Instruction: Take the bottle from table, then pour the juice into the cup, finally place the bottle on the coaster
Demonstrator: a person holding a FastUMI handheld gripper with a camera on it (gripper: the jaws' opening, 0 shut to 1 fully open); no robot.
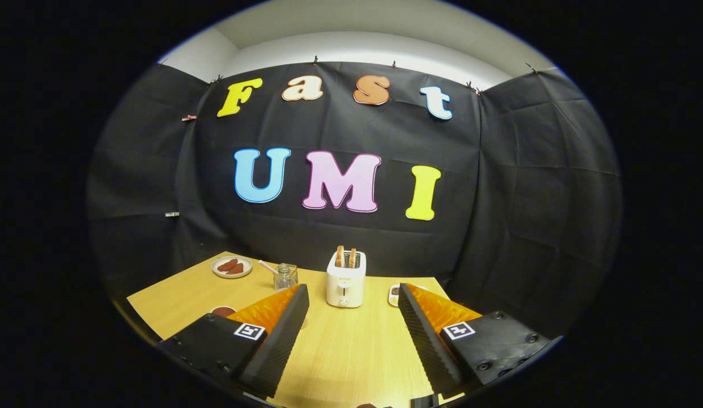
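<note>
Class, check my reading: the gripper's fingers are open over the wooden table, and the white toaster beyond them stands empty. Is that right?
Not quite. In the gripper view the toaster holds two slices of toast in its slots. The rest stands: the gripper is open over the table.

The left finger (283,323) of the wide-open tongs (354,292) hides most of a dark round thing (222,310) on the table (340,351), the right finger (419,323) covers all but an edge of a small white dish (394,294), and the glass jar (285,276) is too small to tell its contents.
</note>
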